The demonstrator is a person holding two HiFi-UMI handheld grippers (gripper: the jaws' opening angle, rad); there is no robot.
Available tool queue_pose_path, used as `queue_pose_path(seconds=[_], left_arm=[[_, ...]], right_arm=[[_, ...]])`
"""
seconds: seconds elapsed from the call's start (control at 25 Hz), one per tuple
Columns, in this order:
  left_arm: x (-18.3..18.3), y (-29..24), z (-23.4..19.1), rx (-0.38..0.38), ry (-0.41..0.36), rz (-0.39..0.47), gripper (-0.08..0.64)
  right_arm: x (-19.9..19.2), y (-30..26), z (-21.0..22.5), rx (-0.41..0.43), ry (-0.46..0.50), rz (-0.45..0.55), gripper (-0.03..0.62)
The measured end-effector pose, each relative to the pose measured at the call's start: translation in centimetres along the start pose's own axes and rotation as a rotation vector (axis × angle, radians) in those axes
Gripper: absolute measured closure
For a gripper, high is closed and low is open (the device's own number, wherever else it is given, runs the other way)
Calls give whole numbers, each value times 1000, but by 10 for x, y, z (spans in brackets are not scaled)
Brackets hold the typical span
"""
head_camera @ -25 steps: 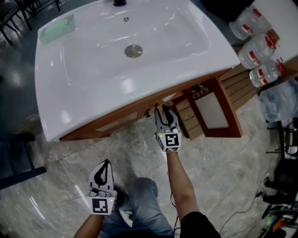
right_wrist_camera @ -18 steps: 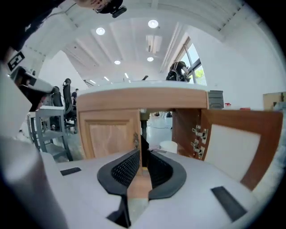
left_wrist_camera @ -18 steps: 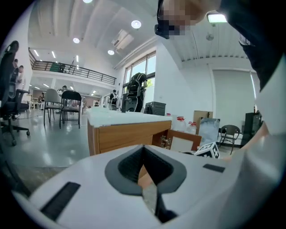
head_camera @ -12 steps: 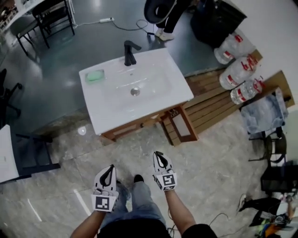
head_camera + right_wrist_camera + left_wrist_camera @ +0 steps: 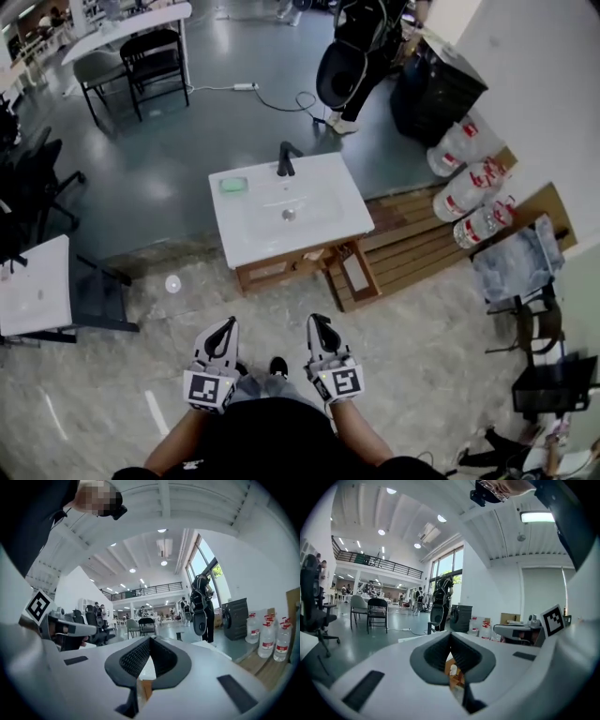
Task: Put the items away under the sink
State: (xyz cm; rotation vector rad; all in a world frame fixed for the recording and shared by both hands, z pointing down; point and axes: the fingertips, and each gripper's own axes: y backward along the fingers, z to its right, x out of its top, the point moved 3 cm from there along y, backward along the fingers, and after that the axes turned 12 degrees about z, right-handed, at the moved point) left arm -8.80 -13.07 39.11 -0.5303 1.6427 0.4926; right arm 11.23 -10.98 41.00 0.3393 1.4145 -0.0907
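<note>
Left gripper (image 5: pixel 228 323): near, left of centre, over the stone floor (image 5: pixel 422 347); jaws pressed together at the tips, nothing pinched. Right gripper (image 5: pixel 315 320): just beside it on the right; jaws have just been closing and now meet, nothing between them. White sink (image 5: pixel 319 211): far from both grippers, mid-scene, on a wooden cabinet (image 5: pixel 281 269). Cabinet door (image 5: pixel 356 270): swung open at the near right corner. Black faucet (image 5: pixel 286 159): far edge of the sink. Green pad (image 5: pixel 233 185): far left corner of the sink. Water bottles (image 5: pixel 469 178): right of the sink, by the wall.
</note>
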Motion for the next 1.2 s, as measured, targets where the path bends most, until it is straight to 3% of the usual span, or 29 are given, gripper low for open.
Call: queue_pose_path(seconds=[0.12, 0.28, 0.68, 1.2], left_arm=[[28, 15, 6, -2, -12, 53, 554], [50, 42, 2, 81, -35, 117, 554], [64, 66, -13, 142, -78, 155, 554], [70, 57, -12, 110, -100, 161, 554]], right_arm=[[42, 3, -18, 12, 11, 80, 580], [65, 18, -33, 5, 69, 111, 580], [72, 19, -44, 21, 112, 137, 580], [73, 17, -37, 6, 109, 149, 580]])
